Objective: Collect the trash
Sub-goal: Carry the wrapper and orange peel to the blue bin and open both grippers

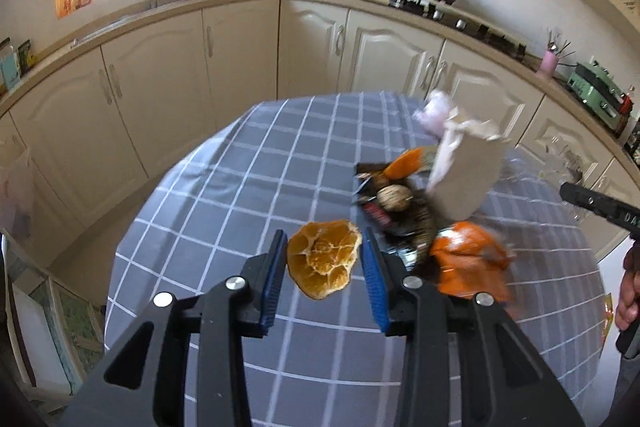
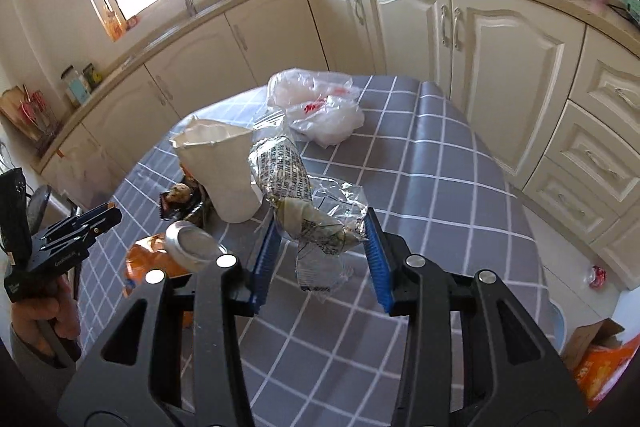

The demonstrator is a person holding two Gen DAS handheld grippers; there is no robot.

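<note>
Two tilted-down tools (image 1: pixel 324 263) (image 2: pixel 320 247), each loaded.

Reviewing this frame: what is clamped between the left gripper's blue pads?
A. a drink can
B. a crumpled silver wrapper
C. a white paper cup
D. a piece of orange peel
D: in the left wrist view the left gripper is closed on the orange peel, lifted over the checked tablecloth.

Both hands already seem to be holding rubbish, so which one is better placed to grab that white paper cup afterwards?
Probably the right. The paper cup stands just beyond the right gripper, which is shut on a crinkled wrapper. The left gripper, shut on an orange peel, has wrappers between it and the cup.
</note>
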